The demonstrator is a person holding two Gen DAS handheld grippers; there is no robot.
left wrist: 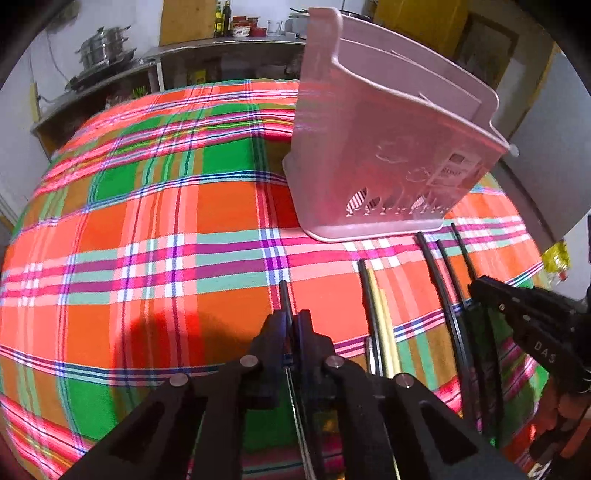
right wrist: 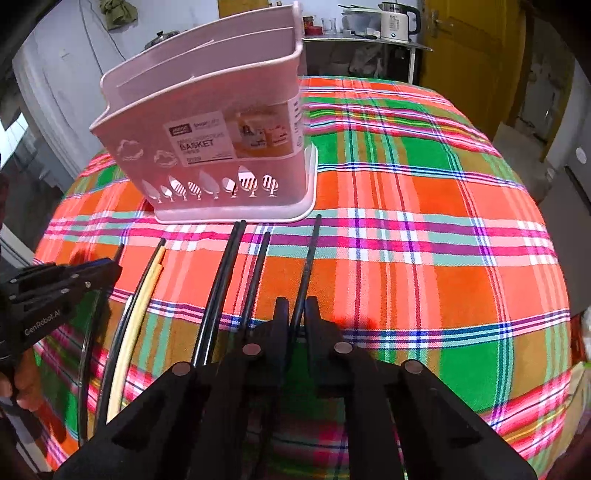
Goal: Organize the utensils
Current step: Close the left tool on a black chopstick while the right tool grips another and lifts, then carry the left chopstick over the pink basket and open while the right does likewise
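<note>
A pink plastic utensil basket [left wrist: 373,147] stands upright on the plaid tablecloth; it also shows in the right wrist view [right wrist: 221,147]. My left gripper [left wrist: 293,321] is shut on a black chopstick [left wrist: 283,291] that pokes forward between its fingers. My right gripper [right wrist: 297,310] is shut on another black chopstick [right wrist: 310,254] pointing toward the basket. Several black chopsticks [right wrist: 225,280] and a pale yellow pair [right wrist: 144,295] lie on the cloth between the grippers, in front of the basket. The right gripper also shows at the right edge of the left wrist view [left wrist: 476,286].
The plaid tablecloth [left wrist: 147,221] covers the whole table. A metal shelf with pots [left wrist: 103,48] and bottles stands behind. A kettle [right wrist: 397,20] sits on a counter beside a yellow door [right wrist: 469,48].
</note>
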